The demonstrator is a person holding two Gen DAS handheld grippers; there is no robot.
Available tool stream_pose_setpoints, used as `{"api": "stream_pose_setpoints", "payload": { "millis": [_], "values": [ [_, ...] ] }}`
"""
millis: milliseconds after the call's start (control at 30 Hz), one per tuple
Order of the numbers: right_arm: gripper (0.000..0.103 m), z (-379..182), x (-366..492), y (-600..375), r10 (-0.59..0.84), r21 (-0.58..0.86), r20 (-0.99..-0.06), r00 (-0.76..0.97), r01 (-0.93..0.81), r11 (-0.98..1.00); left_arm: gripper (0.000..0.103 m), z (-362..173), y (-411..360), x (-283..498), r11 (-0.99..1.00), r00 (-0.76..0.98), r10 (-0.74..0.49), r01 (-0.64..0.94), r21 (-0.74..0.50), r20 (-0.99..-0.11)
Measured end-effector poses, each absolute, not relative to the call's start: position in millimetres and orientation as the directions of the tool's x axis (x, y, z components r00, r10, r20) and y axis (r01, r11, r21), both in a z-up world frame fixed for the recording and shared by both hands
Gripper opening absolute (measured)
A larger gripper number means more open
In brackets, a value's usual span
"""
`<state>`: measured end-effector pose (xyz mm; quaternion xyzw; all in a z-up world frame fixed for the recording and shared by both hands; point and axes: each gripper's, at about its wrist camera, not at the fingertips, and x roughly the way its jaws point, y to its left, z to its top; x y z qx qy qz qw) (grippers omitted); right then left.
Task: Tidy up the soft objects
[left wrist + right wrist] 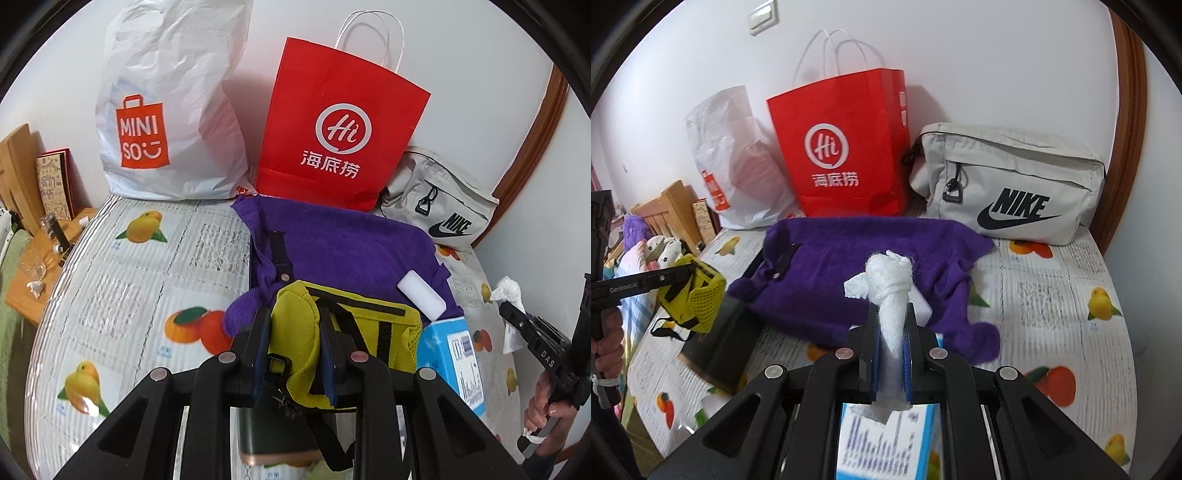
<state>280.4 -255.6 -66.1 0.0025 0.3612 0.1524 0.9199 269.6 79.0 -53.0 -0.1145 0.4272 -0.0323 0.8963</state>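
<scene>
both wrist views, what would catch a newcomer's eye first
The bright red paper bag stands against the wall, behind a purple towel spread on the fruit-print table cover. Nearer, the left gripper pinches a yellow pouch, and the right gripper clamps white tissue.

Both fisheye views look forward and downward along their own jaws, close over the fruit-print table (pixel 122 280) toward the white wall. Both share the red paper bag (pixel 332 125) at upper centre, the purple cloth (pixel 857 254) mid-frame and the grey pouch (pixel 1015 184). Each catches the other gripper at its frame edge.
</scene>
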Motion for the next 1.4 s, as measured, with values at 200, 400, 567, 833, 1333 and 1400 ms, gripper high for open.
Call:
{"api": "stream_pose_setpoints", "payload": {
  "millis": [200,400,567,833,1333,1400],
  "values": [
    [0.010,-68,314,-257,0.260,0.097,-0.670,0.695,-0.266,0.959,0.024,-55,78,295,0.972,0.624,-0.152,-0.048,-0.232,-0.766],
    [0.010,-71,341,-256,0.256,0.093,-0.673,0.694,-0.264,0.960,0.024,-64,75,322,0.969,0.607,-0.163,-0.048,-0.240,-0.778],
    [0.010,-81,361,-253,0.253,0.095,-0.684,0.684,-0.261,0.961,0.024,-70,75,344,0.966,0.597,-0.178,-0.047,-0.255,-0.782],
    [0.010,-104,390,-253,0.252,0.097,-0.712,0.655,-0.264,0.960,0.024,-80,69,373,0.963,0.582,-0.193,-0.042,-0.266,-0.790],
    [0.011,-137,427,-250,0.280,0.129,-0.767,0.578,-0.289,0.949,0.024,-129,63,403,0.962,0.482,-0.199,-0.070,-0.264,-0.854],
    [0.011,-139,431,-247,0.280,0.123,-0.773,0.570,-0.298,0.947,0.024,-132,62,404,0.965,0.474,-0.195,-0.064,-0.254,-0.859]
  ]
}}
